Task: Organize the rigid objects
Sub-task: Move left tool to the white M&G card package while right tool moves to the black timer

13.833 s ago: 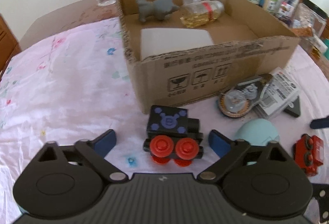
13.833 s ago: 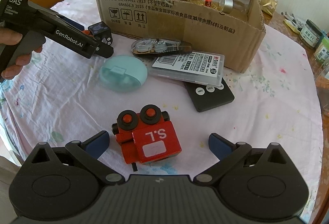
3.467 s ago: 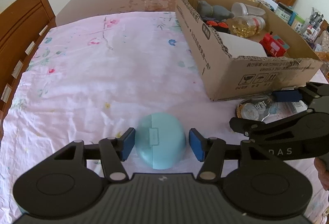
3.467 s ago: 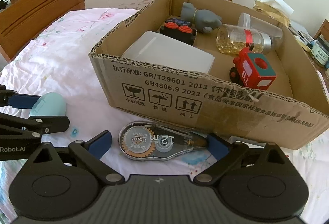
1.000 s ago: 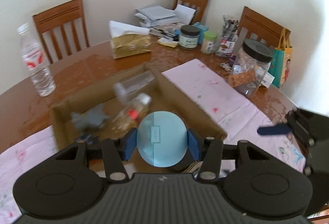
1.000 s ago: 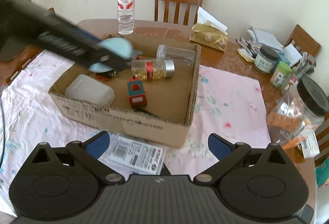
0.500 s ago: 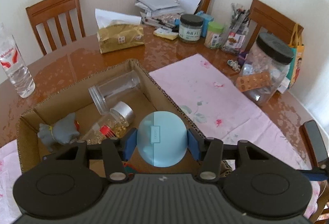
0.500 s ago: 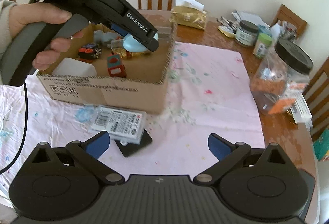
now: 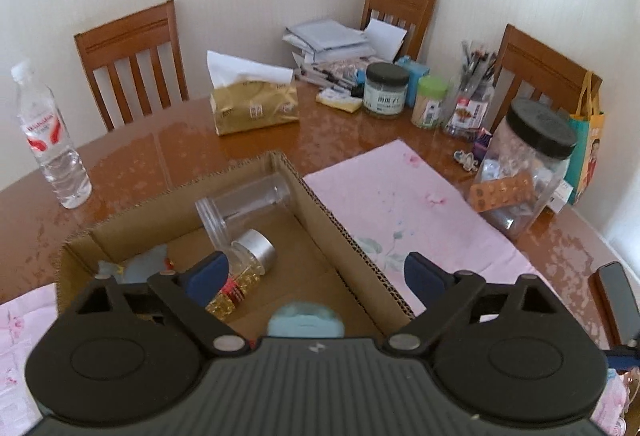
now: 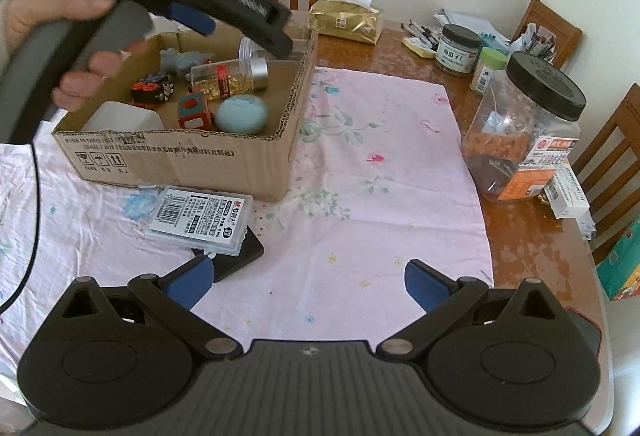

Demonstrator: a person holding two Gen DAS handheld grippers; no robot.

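Left hand-held gripper [image 9: 314, 272] has just been opening, jaws wide over the cardboard box [image 10: 256, 150]. Its teal oval case [image 10: 241, 113] lies inside, at centre-left of the right wrist view. Right hand-held gripper [image 10: 308, 281] hangs wide and empty.

The left gripper's body [image 9: 312, 376] hides most of the blue case [image 9: 306, 320]; the left gripper is motion-blurred in the right wrist view

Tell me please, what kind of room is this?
Probably a home dining room: a wooden table with a floral cloth, wooden chairs around it, and household clutter such as a tissue box.
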